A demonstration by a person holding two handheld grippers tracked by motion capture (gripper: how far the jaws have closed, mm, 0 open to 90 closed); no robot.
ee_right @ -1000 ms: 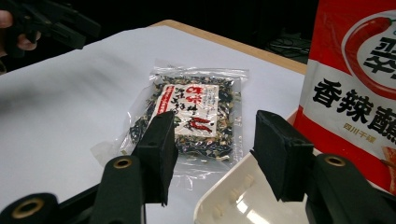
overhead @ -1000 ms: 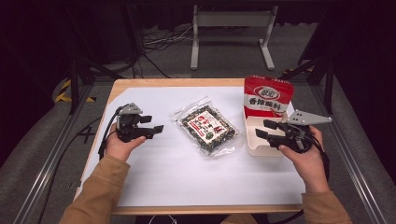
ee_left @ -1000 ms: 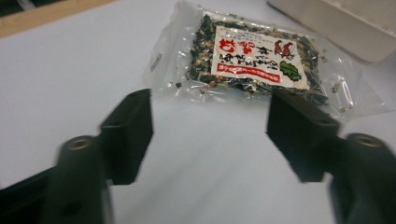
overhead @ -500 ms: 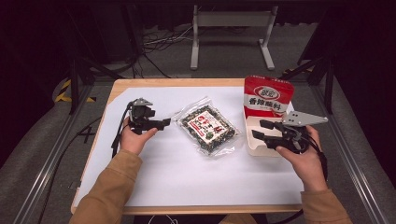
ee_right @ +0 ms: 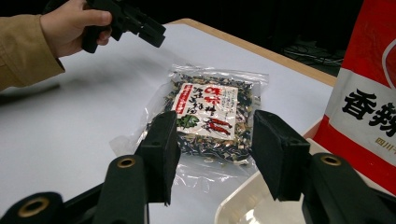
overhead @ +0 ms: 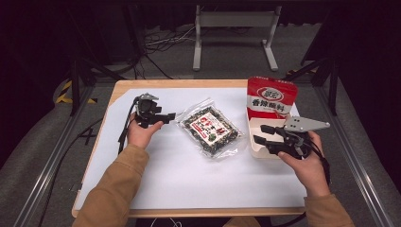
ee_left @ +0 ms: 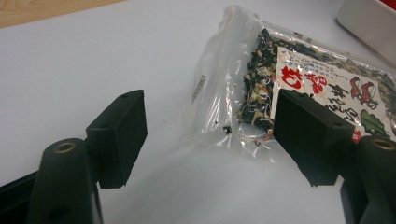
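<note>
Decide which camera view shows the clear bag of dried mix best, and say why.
The right gripper view: the clear bag of dried mix lies whole and close, its label plain. The high view shows the bag whole but small; the left gripper view shows one end, partly behind a jaw.

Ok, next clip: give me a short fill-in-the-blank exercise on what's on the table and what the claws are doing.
1. The clear packet of dried mix lies flat on the ____ sheet covering the table.
2. The red pouch stands ____ behind the white tray.
3. The left claw is ____, with nothing between its jaws.
4. The right claw hovers above the near end of the white ____.

Missing words: white; upright; open; tray
</note>
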